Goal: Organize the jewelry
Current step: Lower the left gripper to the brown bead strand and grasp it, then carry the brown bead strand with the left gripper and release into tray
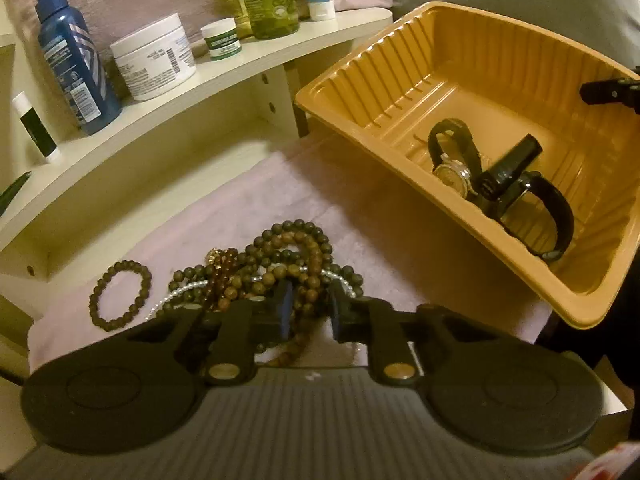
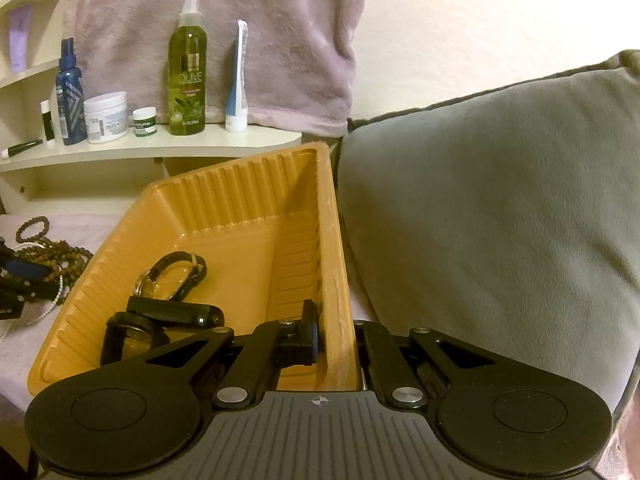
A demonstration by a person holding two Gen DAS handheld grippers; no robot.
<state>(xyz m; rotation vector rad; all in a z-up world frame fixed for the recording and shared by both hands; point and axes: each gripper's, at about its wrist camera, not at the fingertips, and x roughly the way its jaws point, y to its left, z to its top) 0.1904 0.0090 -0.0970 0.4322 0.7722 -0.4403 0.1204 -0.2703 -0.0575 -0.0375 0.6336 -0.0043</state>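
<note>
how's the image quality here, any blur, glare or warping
Left wrist: warm dim light, fisheye bows the shelf, beads slightly soft, corners dark. Right wrist: sharper, tray evenly lit with no glare, pillow edge bulges, corners vignetted.

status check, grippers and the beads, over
Right gripper shut on tray wall, tray tilted. Left gripper straddling bead pile, not clamped. Watches already in tray.

Both wrist cams angled down, close-in; shared: tray (image 1: 404,184) (image 2: 256,200), bead pile (image 1: 280,272) (image 2: 52,256), shelf (image 1: 224,68) (image 2: 160,148).
</note>
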